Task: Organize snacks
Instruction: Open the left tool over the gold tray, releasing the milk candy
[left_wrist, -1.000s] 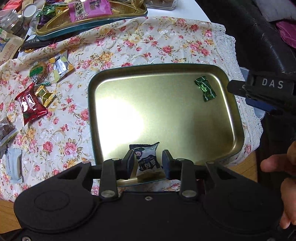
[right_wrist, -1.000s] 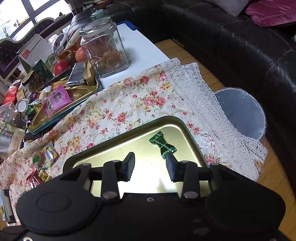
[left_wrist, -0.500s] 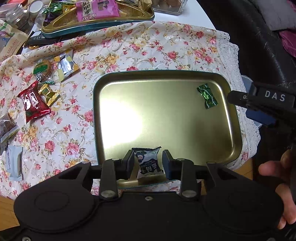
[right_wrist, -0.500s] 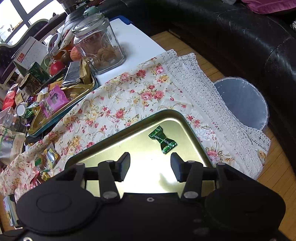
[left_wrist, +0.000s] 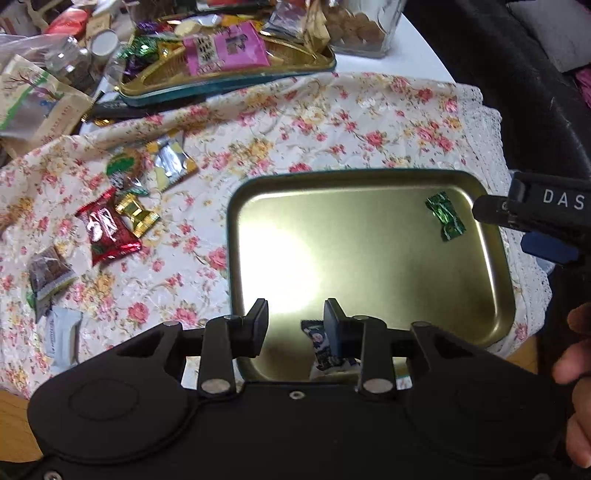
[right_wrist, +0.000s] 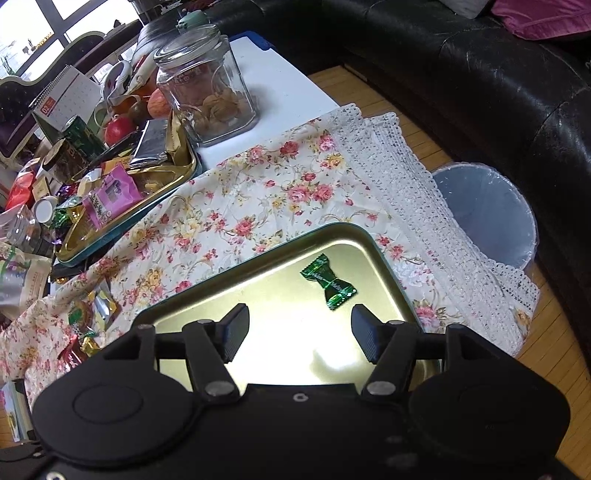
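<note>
The left gripper (left_wrist: 295, 319) is hovering over the gold tray (left_wrist: 369, 177) with jaws apart, a blue-white packet (left_wrist: 323, 350) lying loose beside its right finger. The right gripper (right_wrist: 300, 334) is opening, nothing between its jaws, above a green candy (right_wrist: 328, 281) in the tray, while loose snacks (left_wrist: 110, 229) are lying on the floral cloth (left_wrist: 295, 125).

We see a white table (right_wrist: 280, 92) with a floral cloth (left_wrist: 332, 122) spread over its near part, the lace edge hanging off the side. On the cloth sits a gold tray (left_wrist: 495, 295). Beside the tray, loose wrapped snacks lie on the cloth: a red packet (left_wrist: 109, 230), a gold candy (left_wrist: 136, 214) touching it, and a silver-and-yellow packet (left_wrist: 171, 164) a little farther back. At the cloth's far edge rests a second, fuller tray (right_wrist: 184, 173), and a glass jar (right_wrist: 207, 96) stands on the bare tabletop.
</note>
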